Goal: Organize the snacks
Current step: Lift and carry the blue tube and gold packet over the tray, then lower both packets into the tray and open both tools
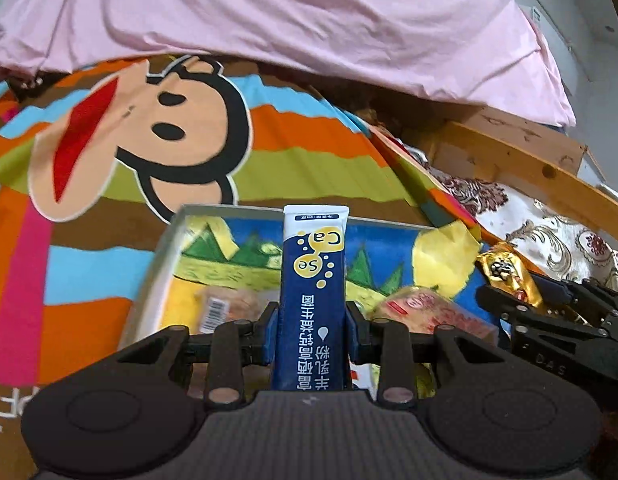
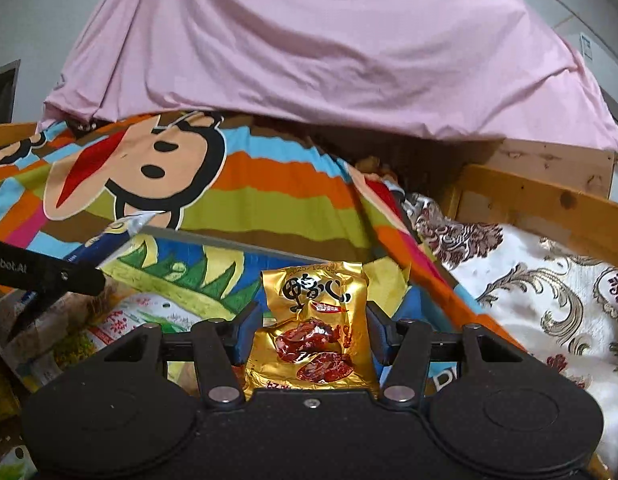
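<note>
A pink sheet (image 1: 309, 20) fills the upper frame, the striped bedcover (image 1: 293, 136) below it. Low in the middle lies the box (image 1: 165, 248). My left gripper (image 1: 312, 324) has its jaws closed on a blue stick pack (image 1: 313, 280), upright; my right gripper (image 2: 309, 332) pinches a gold snack bag (image 2: 315, 320).

My left gripper (image 1: 312, 326) clamps its blue pads on a tall blue powder sachet (image 1: 313, 296); just right of it, my right gripper (image 2: 311, 330) pinches a crinkled gold foil snack packet (image 2: 315, 328).

Even indoor light, fisheye-bent edges, slight blur, soft shadows.
</note>
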Available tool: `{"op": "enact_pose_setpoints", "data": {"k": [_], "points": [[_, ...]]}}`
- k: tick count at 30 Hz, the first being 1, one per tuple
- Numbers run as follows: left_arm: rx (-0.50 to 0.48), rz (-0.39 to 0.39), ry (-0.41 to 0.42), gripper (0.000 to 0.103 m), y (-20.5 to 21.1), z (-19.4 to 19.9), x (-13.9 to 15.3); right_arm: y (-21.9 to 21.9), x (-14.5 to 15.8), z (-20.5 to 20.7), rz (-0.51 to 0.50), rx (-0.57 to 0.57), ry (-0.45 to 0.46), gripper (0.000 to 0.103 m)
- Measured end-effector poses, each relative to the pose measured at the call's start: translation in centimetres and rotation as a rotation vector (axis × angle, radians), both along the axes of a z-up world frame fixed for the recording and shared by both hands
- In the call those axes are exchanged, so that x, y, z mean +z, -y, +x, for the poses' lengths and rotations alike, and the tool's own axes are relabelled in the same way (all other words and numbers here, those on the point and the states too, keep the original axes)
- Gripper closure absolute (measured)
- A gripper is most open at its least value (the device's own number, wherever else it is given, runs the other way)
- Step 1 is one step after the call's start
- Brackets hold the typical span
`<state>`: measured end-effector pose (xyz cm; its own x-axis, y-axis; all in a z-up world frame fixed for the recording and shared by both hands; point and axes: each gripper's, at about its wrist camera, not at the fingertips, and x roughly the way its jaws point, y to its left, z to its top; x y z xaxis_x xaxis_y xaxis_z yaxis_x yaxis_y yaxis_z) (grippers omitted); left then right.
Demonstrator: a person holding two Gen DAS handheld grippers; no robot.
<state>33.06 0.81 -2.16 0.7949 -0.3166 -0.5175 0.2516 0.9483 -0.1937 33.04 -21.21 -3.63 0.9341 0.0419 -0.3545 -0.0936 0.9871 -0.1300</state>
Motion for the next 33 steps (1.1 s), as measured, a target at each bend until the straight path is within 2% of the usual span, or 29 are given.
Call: {"op": "enact_pose_setpoints", "data": {"k": [20, 31, 33], "points": [[-0.117, 0.032, -0.081, 0.066, 4.6, -0.3, -2.3, 0.6, -0.7, 0.0, 0.014, -0.015, -0.056, 0.046], [-0.129, 0.056, -0.103, 0.064, 5.7, -0.1, -2.7, 1.0, -1.1, -0.1, 0.028, -0.015, -0.081, 0.044], [-0.125, 0.045, -0.118, 0.063, 5.6, 0.0, -2.7, 1.1, -1.1, -0.1, 0.028, -0.012, -0.090, 0.040]]}}
